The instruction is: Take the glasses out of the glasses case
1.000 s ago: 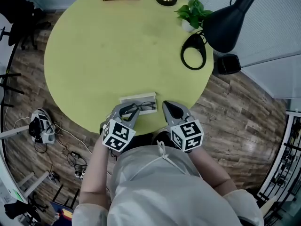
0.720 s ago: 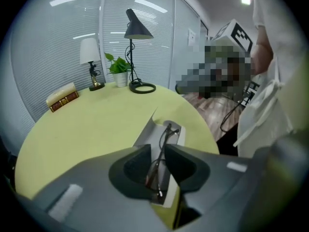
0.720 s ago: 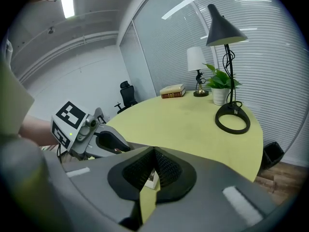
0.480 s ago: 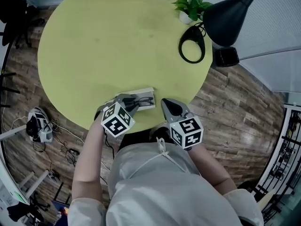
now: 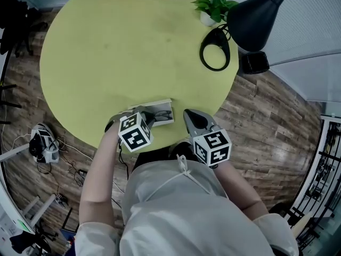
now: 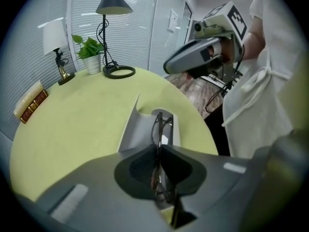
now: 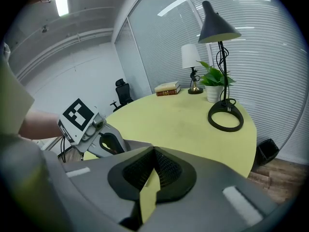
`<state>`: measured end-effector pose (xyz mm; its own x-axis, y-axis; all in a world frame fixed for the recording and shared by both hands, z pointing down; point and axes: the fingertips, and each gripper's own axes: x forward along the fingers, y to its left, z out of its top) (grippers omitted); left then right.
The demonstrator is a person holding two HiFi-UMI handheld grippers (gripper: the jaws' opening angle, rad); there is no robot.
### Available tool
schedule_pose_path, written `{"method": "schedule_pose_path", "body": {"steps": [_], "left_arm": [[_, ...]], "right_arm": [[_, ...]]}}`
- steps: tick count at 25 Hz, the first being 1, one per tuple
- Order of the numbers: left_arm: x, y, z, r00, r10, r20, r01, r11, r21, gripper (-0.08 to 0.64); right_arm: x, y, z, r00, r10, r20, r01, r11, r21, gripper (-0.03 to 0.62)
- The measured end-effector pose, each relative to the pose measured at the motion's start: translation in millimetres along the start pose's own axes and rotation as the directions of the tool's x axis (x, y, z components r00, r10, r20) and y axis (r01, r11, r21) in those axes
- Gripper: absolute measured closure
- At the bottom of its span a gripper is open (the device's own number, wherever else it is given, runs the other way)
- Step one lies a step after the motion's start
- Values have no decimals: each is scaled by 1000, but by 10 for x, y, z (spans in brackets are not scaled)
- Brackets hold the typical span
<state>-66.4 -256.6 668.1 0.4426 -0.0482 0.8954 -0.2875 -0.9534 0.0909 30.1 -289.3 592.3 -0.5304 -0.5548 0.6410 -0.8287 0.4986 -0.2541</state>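
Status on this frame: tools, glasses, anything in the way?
Left tool shut on glasses; right tool shut, empty. Glasses over the open case, not clear of it. Lamp base and plant far across the table.

Even, fairly bright indoor light. Ceiling light [image 7: 61, 4] blown out; window blinds [image 7: 251, 57] glary. Soft, faint shadows on table [image 5: 106, 63]. Head view sharp. Both gripper views fisheye: black corners, bowed edges; left hand-held gripper [image 6: 158, 148] close-up body blurred.
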Motion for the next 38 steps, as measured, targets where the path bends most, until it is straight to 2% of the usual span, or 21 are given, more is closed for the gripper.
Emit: {"method": "schedule_pose_path", "body": {"steps": [4, 8, 14, 17, 20, 25, 28, 32, 35, 37, 38], "left_arm": [[9, -7, -2, 1000, -12, -20, 13, 1000, 26, 538], [0, -5, 3, 999, -17, -41, 17, 1000, 20, 545], [-141, -11, 69, 1000, -5, 4, 4, 1000, 29, 545], [-263, 54, 113, 999, 43, 28, -44, 998, 52, 545], [-373, 152, 156, 991, 126, 52, -130, 989, 74, 545], [-637, 221, 271, 965, 227, 134, -232, 972, 26, 545], [-847, 239, 382, 930, 297, 217, -292, 955, -55, 545], [-1153, 272, 501, 855, 411, 316, -376, 911, -168, 545], [-1419, 284, 534, 780, 503, 371, -427, 862, -272, 545], [-1616, 307, 542, 714, 574, 401, -452, 815, -363, 545], [-1719, 321, 537, 674, 613, 412, -460, 784, -416, 545]], "right_arm": [[-5, -3, 17, 1000, 1, 0, -1, 1000, -4, 592], [-32, 12, 59, 1000, 1, 9, -1, 1000, -14, 592], [-120, 62, 125, 1000, 4, 31, -4, 1000, -10, 592], [-151, 71, 143, 999, 3, 39, -3, 1000, -9, 592], [-172, 77, 144, 999, 2, 40, -1, 1000, -16, 592], [-244, 143, 238, 998, 10, 57, -8, 999, -44, 592], [-290, 179, 284, 998, 18, 67, -15, 998, -55, 592], [-350, 234, 355, 996, 23, 89, -17, 997, -71, 592], [-405, 301, 417, 993, 29, 110, -19, 996, -85, 592], [-438, 339, 461, 992, 33, 126, -21, 995, -93, 592], [-452, 360, 484, 990, 35, 135, -22, 995, -98, 592]]}}
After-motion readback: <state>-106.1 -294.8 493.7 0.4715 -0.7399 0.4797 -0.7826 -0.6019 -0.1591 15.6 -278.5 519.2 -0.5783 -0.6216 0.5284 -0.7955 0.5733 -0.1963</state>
